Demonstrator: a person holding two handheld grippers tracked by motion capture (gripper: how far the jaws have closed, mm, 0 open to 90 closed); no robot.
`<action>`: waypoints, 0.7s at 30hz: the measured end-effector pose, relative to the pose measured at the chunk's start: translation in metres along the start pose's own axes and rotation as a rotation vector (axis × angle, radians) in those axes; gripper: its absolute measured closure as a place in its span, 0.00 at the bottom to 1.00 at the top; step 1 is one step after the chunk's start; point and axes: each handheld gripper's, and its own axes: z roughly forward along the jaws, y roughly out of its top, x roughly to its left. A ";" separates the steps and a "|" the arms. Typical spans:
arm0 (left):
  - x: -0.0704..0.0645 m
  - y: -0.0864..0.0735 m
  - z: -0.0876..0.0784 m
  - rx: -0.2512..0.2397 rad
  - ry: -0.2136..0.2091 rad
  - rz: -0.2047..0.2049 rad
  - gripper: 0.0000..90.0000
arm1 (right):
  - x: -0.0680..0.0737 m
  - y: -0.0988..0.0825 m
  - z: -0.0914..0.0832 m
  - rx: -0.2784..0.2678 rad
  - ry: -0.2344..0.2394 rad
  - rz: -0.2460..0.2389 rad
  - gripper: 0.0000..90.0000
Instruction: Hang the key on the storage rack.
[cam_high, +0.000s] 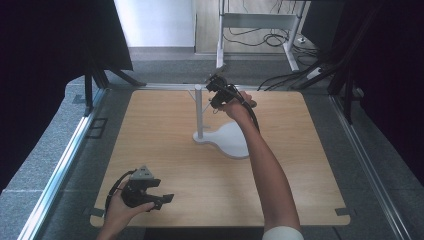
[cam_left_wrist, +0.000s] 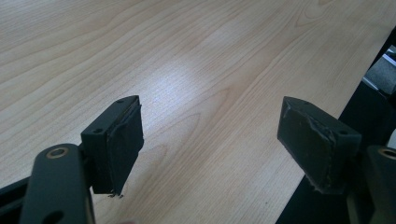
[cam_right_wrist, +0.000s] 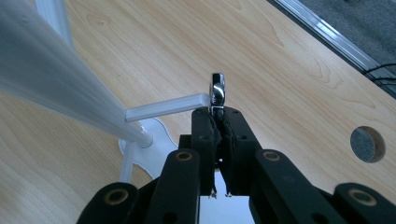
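Wooden table carried everything. White stand was the landmark: flat base on the table's middle, upright post rising from it, thin peg branching off the post. Right gripper was up beside the top of the stand's post, jaws pinched closed on a small shiny metal ring. Ring stood upright just above the jaw tips, right at the free end of the stand's peg, touching or just beside it, could not tell which. Left gripper sat well apart from the stand, near the table's front edge, jaws wide apart, nothing between its pads.
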 end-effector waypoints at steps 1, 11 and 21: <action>0.000 0.000 0.000 0.000 0.000 0.000 0.26 | 0.000 0.000 0.000 0.001 -0.002 -0.001 0.94; -0.001 0.000 0.001 0.003 -0.001 0.004 0.26 | 0.004 0.000 -0.002 0.002 -0.008 -0.003 0.94; -0.001 0.000 0.002 0.006 0.000 0.004 0.26 | 0.012 -0.003 -0.002 -0.001 -0.009 -0.016 0.92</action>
